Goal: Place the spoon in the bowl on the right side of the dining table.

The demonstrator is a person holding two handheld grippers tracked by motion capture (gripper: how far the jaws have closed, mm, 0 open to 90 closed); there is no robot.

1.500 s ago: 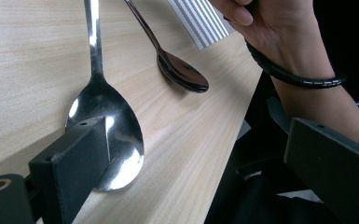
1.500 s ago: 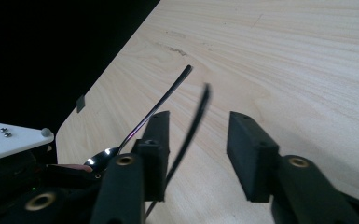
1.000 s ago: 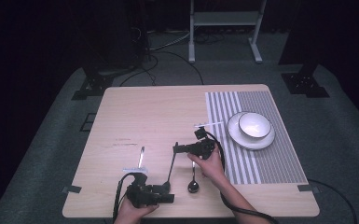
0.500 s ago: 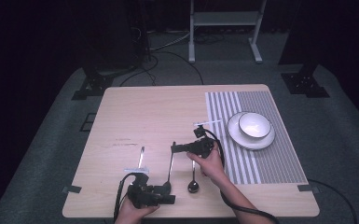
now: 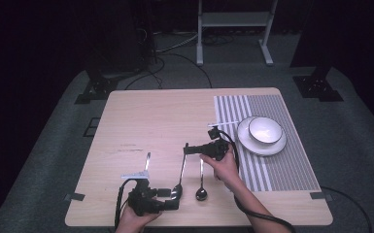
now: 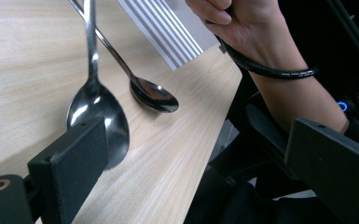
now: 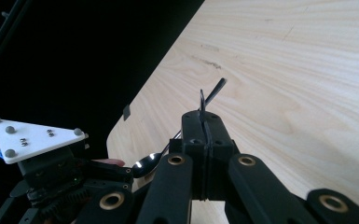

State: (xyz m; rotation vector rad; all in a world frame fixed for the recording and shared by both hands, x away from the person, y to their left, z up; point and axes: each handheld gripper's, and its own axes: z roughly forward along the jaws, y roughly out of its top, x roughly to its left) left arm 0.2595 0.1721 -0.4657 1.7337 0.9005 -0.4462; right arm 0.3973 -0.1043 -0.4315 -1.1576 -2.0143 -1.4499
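Dark room surrounding light wooden table (image 5: 165, 121), grey striped placemat (image 5: 291, 160) lying at right with white bowl (image 5: 265, 130) on white plate (image 5: 252, 145). Larger shiny metal spoon (image 5: 180, 177) being clamped by handle in right gripper (image 5: 186, 149), jaws fully closed on it. Smaller metal spoon (image 5: 201, 187) lying just beside. Left gripper (image 5: 175, 199) being held wide open near larger spoon's bowl, nothing gripped.

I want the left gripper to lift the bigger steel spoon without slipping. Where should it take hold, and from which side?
Grip the large shiny steel spoon on its thin straight handle, not the bowl, which is wide, curved and flat on the wooden table. Come from above with the left gripper, its open jaws across the handle, probably well clear of the smaller spoon.
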